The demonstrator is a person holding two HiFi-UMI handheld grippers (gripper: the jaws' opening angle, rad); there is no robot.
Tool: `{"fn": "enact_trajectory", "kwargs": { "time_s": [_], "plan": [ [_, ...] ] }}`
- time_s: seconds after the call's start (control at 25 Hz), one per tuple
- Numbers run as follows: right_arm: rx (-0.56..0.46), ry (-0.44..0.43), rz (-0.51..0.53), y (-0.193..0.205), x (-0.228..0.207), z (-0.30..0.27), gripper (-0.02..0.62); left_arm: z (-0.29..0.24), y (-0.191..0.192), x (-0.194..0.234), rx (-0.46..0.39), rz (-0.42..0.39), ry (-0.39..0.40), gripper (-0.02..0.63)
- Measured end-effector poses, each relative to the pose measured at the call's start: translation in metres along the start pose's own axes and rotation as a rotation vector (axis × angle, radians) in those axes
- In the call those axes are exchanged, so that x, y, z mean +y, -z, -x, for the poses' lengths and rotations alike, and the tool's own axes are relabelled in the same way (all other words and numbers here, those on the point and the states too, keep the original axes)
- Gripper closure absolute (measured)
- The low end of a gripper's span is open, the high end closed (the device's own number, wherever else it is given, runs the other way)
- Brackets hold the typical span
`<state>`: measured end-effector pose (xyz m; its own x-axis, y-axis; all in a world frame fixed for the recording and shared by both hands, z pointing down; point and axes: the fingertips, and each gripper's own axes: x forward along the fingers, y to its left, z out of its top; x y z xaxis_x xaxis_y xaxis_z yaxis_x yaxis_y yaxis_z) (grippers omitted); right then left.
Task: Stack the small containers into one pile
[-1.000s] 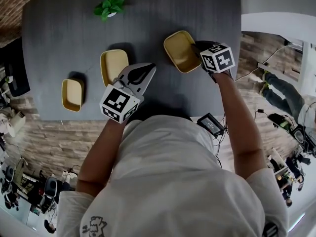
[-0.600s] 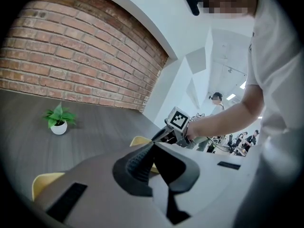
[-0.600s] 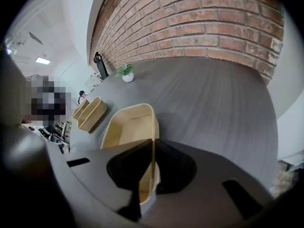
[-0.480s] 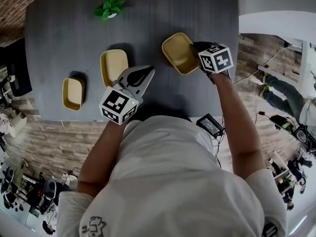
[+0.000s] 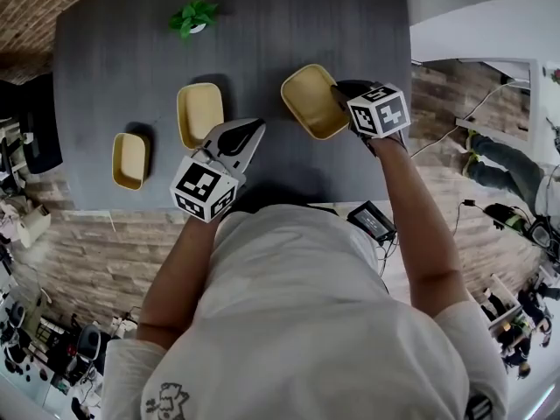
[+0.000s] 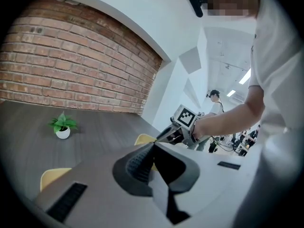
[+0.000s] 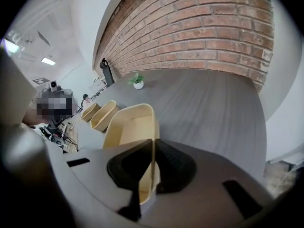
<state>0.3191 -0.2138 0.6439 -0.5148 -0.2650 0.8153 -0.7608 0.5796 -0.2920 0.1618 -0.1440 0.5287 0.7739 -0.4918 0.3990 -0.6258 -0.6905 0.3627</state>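
Note:
Three yellow containers are on or over the dark table [image 5: 122, 51]. The right one [image 5: 311, 99] hangs tilted above the table, and my right gripper [image 5: 337, 94] is shut on its near wall, having closed on it within the last second. In the right gripper view that thin wall [image 7: 130, 122] stands upright between the pads of the right gripper [image 7: 152, 148]. The middle container [image 5: 199, 114] and the left container [image 5: 129, 160] lie apart on the table. My left gripper [image 5: 238, 136] hovers just right of the middle one, shut with nothing in it, as the left gripper [image 6: 153, 145] view also shows.
A small potted plant [image 5: 194, 14] stands at the table's far side. The near table edge runs just under my left gripper. A black device [image 5: 374, 221] sits below the right arm. A brick wall [image 7: 204, 27] lies behind the table.
The right gripper has lifted the right container off the table and tilted it. The left gripper has shifted slightly to the left.

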Motion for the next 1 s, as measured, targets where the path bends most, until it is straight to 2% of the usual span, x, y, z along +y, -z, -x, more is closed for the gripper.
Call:
{"fn": "enact_trajectory", "kwargs": {
  "time_s": [0.6,1.0],
  "plan": [
    [-0.065,0.025,0.014,0.069,0.040,0.070,0.572,0.035,0.014,-0.072,-0.045,-0.071,-0.031,0.595],
    [-0.098,0.050,0.010,0.114,0.058,0.109,0.572,0.058,0.039,-0.116,-0.036,-0.107,-0.037,0.595]
  ]
}}
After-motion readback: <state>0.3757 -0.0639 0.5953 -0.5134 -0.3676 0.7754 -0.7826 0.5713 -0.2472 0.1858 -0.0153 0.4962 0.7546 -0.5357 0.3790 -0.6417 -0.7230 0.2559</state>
